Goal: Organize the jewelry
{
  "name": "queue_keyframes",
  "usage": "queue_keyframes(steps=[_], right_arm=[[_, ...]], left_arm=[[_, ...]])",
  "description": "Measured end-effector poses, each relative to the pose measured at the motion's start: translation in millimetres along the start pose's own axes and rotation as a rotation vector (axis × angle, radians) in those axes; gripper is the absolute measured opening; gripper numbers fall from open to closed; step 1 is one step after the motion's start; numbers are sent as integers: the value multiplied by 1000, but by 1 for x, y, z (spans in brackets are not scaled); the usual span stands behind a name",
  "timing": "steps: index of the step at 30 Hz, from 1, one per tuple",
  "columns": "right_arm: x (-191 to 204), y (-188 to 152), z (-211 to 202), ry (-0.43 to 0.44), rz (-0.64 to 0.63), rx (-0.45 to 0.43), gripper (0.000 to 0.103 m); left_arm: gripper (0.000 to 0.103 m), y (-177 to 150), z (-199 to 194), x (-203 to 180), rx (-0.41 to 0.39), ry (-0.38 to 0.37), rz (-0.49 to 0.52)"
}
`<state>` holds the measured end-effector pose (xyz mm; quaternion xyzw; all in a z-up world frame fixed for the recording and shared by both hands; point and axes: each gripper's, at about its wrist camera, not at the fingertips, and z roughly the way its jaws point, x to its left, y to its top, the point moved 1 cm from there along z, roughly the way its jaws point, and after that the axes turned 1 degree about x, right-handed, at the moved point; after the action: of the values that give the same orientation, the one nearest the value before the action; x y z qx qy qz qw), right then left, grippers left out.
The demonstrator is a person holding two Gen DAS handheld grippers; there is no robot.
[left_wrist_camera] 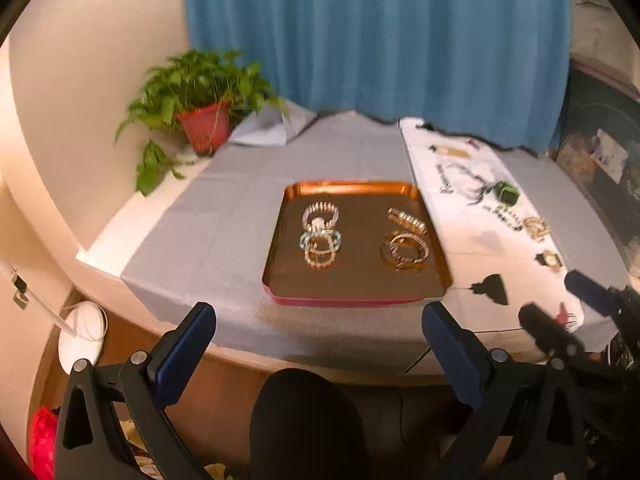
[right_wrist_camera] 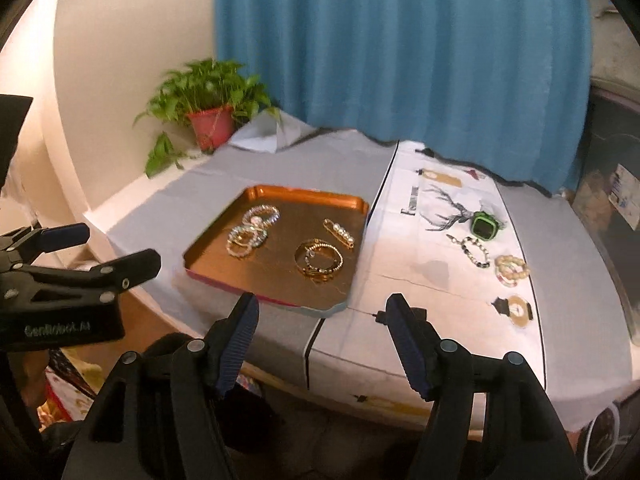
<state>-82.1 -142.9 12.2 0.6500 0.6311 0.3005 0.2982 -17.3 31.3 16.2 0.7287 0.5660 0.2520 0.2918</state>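
Note:
A copper tray [left_wrist_camera: 352, 186] [right_wrist_camera: 304, 192] sits on the grey-covered table. It holds a cluster of clear beaded bracelets [left_wrist_camera: 320, 236] [right_wrist_camera: 252, 232], gold bangles [left_wrist_camera: 404, 254] [right_wrist_camera: 320, 262] and a pearl pin [left_wrist_camera: 406, 220] [right_wrist_camera: 340, 232]. To its right a white cloth [right_wrist_camera: 420, 280] carries a green watch [left_wrist_camera: 506, 192] [right_wrist_camera: 485, 226], a dark beaded bracelet [right_wrist_camera: 476, 252], a cream bead bracelet [right_wrist_camera: 511, 270] and a round gold piece [right_wrist_camera: 516, 310]. My left gripper [left_wrist_camera: 319, 316] hangs open and empty before the tray's near edge. My right gripper [right_wrist_camera: 323, 304] is open and empty over the table's front edge.
A potted plant in a red pot [left_wrist_camera: 206, 126] [right_wrist_camera: 212, 126] stands at the table's back left corner, with a blue curtain [left_wrist_camera: 380, 40] behind. A small black triangular piece [left_wrist_camera: 492, 288] lies near the front of the cloth. A white round object [left_wrist_camera: 82, 336] lies below the table at left.

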Motion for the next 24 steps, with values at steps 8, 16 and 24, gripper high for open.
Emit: queue_keyframes(steps=[8,16,24], right_arm=[[7,-14,-42,1,-9,-49,68],[3,-19,-60,2,16,-78,68],[-1,-24,-62,4,35,-77,68]], left_arm=[[102,-12,-43,-8,-55,5,15],[102,-15,-62,-18,-97,10,45],[102,-14,-65,-25,-103,23,66]])
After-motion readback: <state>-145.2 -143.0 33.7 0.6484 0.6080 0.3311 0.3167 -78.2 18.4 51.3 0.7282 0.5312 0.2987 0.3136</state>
